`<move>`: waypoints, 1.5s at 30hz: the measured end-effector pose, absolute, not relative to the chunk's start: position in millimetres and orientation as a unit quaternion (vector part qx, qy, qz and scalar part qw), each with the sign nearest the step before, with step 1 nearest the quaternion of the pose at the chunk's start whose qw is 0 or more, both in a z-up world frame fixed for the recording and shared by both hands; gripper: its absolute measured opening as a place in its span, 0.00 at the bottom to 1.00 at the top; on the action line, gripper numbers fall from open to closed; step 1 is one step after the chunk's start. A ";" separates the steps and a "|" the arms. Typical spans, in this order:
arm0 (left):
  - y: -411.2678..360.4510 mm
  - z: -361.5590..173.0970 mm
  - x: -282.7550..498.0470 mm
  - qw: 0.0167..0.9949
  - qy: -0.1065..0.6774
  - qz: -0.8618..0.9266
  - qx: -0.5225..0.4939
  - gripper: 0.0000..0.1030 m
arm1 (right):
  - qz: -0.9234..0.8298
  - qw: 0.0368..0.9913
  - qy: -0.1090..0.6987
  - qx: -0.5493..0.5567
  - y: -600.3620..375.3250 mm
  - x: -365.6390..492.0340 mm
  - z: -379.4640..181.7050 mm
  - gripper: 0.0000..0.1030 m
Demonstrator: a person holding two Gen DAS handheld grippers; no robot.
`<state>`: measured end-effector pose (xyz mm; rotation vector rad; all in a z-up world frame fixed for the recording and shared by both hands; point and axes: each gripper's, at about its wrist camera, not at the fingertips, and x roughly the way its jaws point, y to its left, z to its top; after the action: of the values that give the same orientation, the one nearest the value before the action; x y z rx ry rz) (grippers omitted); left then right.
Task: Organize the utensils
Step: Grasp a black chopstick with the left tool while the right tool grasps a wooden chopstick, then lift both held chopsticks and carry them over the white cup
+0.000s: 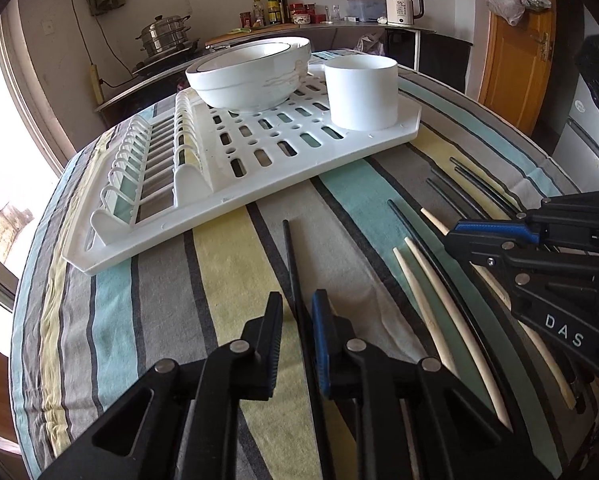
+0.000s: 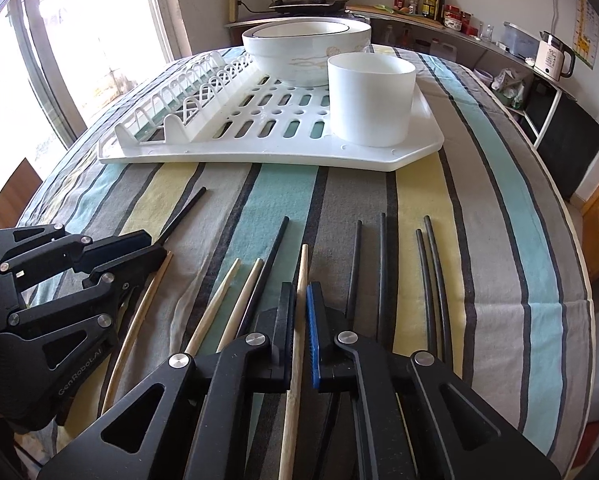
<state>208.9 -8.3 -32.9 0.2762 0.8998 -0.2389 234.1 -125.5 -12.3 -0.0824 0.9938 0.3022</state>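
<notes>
The left hand-held gripper (image 1: 297, 320) has its jaws narrowed around a thin black chopstick (image 1: 293, 264), which runs forward between the pads and lies on the striped cloth of the worktop (image 1: 219, 264); whether the pads actually press it cannot be told. The right hand-held gripper (image 2: 298, 312) likewise has its jaws close around a pale wooden chopstick (image 2: 301, 280) that lies between them and points ahead.

To the left of the right hand-held gripper lie more light wooden chopsticks (image 2: 235, 300) and a black one; to its right rest several slim black chopsticks (image 2: 431, 280), all flat on the cloth.

Ahead of both hand-held grippers sits a white perforated plastic dish rack (image 2: 267, 148). On its near right corner stands a white cylindrical cup-shaped holder (image 2: 369, 100), upright. Behind that, on the rack, sit stacked white ceramic bowls with a dark rim line (image 2: 303, 52).
</notes>
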 end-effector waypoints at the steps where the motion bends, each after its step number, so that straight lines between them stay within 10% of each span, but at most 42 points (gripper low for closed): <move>1: -9.8 -32.9 209.0 0.884 0.433 -0.116 0.135 0.09 | 0.147 0.867 0.475 -0.035 -126.9 234.1 -11.7 0.06; 45: 27.5 118.9 153.0 0.950 0.279 -0.136 0.030 0.05 | 0.212 0.929 0.300 0.035 -180.0 188.2 124.1 0.05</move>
<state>153.0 27.5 118.9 0.0601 0.5673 -0.2770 188.2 -180.0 124.1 0.0710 0.6147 0.4344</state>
